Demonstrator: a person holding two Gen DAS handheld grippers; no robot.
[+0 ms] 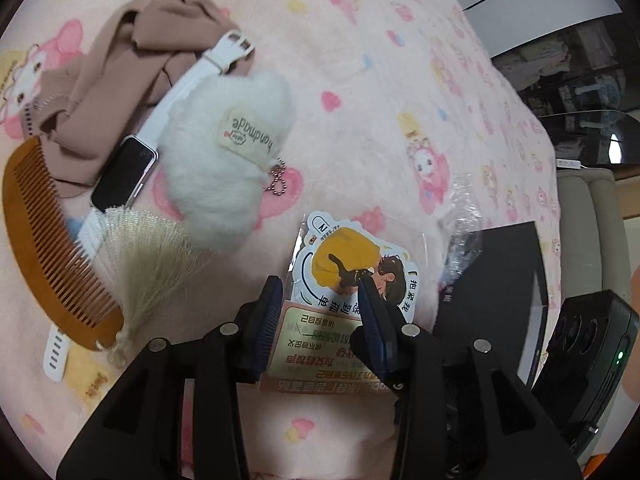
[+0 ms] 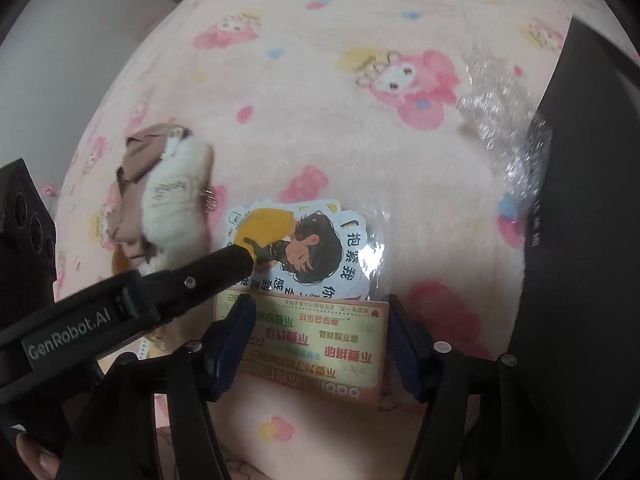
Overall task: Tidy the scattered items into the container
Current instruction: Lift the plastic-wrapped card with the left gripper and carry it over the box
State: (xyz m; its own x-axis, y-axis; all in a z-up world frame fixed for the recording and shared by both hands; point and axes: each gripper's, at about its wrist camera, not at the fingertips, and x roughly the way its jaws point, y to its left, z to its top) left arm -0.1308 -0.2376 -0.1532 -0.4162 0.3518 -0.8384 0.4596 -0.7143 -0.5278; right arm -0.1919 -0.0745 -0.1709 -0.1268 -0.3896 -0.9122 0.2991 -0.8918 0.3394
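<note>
Two tongs met over one sticker packet (image 1: 352, 264) on a pink fleece blanket (image 1: 360, 80) printed with cartoon rabbits. The packet was a clear bag with a die-cut sticker of a dark-haired figure in yellow, and below it a card with coloured writing. It lay flat on the blanket, just left of the black container (image 1: 500, 280), and was not inside it. Some crinkled clear plastic (image 1: 464, 216) lay between the packet and the edge of the container.

The left tongs (image 1: 322, 304) were spread, with the packet under them. In the right wrist view one of their fingers (image 2: 236, 258) reached across with its tip on the yellow part of the sticker. The right tongs (image 2: 320, 336) stood wide, one pad at each side edge of the card. I could not tell if the pads pressed on the card or only stood beside it.

Other items lay well to the left of the packet, in a loose group: a crumpled brown cloth (image 1: 132, 60), a white smartwatch (image 1: 124, 176) partly on the cloth, a white fluffy charm (image 1: 228, 160) with a "handmade" label and a bead chain, and a wooden comb (image 1: 48, 248) with a pale tassel (image 1: 148, 264). The charm lay over the strap of the watch
</note>
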